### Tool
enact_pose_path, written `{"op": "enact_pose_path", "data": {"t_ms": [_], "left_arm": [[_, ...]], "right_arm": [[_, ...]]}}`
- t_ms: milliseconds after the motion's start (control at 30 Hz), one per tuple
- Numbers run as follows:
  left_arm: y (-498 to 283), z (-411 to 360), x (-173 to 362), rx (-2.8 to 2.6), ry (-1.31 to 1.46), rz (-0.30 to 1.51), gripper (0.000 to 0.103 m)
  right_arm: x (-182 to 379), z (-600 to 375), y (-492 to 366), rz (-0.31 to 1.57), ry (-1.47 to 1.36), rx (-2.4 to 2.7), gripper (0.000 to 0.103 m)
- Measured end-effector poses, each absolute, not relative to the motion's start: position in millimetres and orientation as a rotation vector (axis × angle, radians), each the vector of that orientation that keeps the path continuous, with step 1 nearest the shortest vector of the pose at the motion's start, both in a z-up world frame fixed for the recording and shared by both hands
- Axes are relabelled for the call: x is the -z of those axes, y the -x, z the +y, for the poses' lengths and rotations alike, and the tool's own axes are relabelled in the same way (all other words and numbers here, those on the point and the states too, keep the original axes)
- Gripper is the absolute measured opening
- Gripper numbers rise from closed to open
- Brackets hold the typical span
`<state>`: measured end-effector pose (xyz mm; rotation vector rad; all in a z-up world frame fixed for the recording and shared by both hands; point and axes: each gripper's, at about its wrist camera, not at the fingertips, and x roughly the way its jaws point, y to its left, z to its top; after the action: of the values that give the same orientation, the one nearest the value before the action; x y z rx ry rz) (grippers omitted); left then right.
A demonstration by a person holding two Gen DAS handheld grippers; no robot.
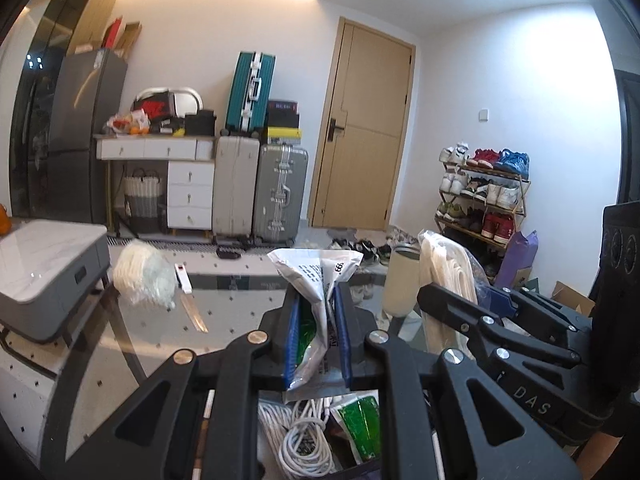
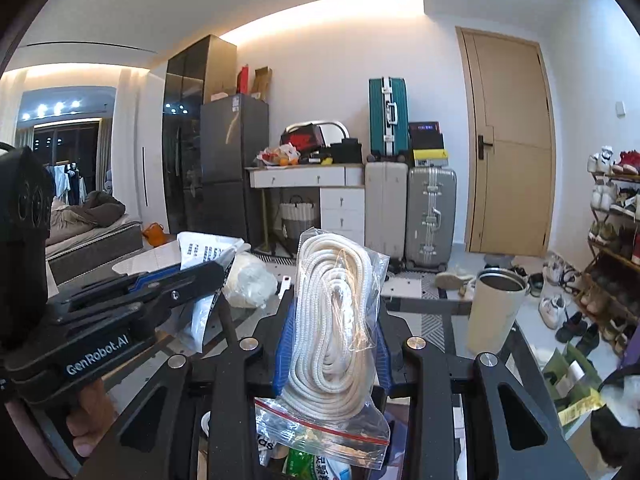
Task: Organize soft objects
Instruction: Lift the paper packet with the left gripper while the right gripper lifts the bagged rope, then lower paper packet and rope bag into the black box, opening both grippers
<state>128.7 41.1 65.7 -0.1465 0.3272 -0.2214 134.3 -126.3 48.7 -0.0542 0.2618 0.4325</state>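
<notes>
Left wrist view first: my left gripper [image 1: 318, 320] is clamped on a white printed pouch [image 1: 320, 280], lifted above the glass table [image 1: 160, 320]; a loose cord coil [image 1: 296, 440] lies under it.

Right wrist view: my right gripper [image 2: 334, 320] is clamped on the bagged white rope [image 2: 332, 320], also raised over that table, left of the cream tumbler [image 2: 494, 312].

I judge both items are in carry; next I must choose a place and lower them gently.
</notes>
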Motion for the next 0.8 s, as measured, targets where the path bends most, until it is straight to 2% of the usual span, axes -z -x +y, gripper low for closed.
{"op": "enact_pose_path", "data": {"t_ms": [167, 600, 800], "left_arm": [[-136.9, 43.9, -57.8, 0.205, 0.173, 0.38, 0.015], [-164.5, 42.9, -28.7, 0.235, 0.196, 0.557, 0.015], [-178.0, 32.7, -6.8, 0.255, 0.19, 0.692, 0.014]], "right_arm": [[-46.5, -122.5, -151.0, 0.324, 0.062, -0.435, 0.033], [-3.4, -115.1, -198.8, 0.629, 0.046, -0.445, 0.033], [18.9, -113.2, -212.7, 0.732, 0.056, -0.447, 0.033]]}}
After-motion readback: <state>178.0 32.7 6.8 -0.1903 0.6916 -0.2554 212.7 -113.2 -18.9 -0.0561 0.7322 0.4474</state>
